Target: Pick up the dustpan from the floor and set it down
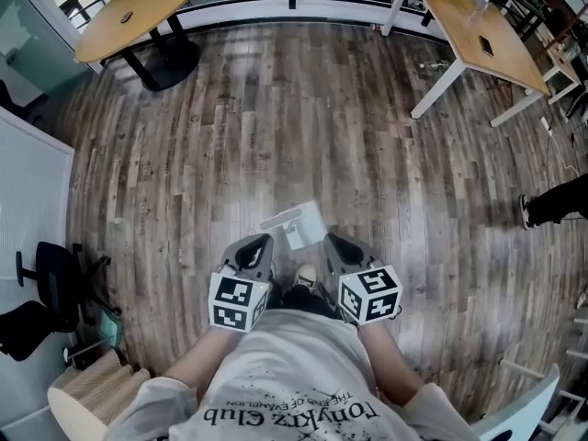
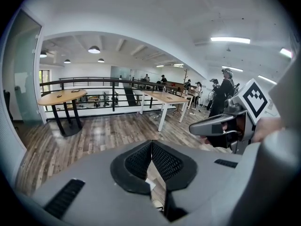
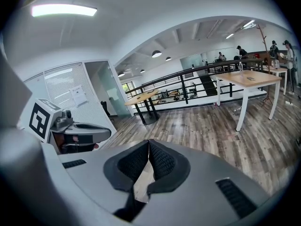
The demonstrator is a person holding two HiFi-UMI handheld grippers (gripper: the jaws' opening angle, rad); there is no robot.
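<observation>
Both clenched shut, nothing in them.
My left gripper [image 1: 263,243] and right gripper [image 1: 332,243] sit either side of the white dustpan [image 1: 296,225].

Your right gripper [image 3: 149,144] has its jaws pressed together over the wood floor [image 3: 211,126]. Your left gripper [image 3: 77,132] is close at the left, and a table [image 3: 247,79] stands ahead.

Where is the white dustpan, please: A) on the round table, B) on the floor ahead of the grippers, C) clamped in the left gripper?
B: the head view shows the dustpan lying on the floor, just ahead of the left gripper and right gripper.
</observation>
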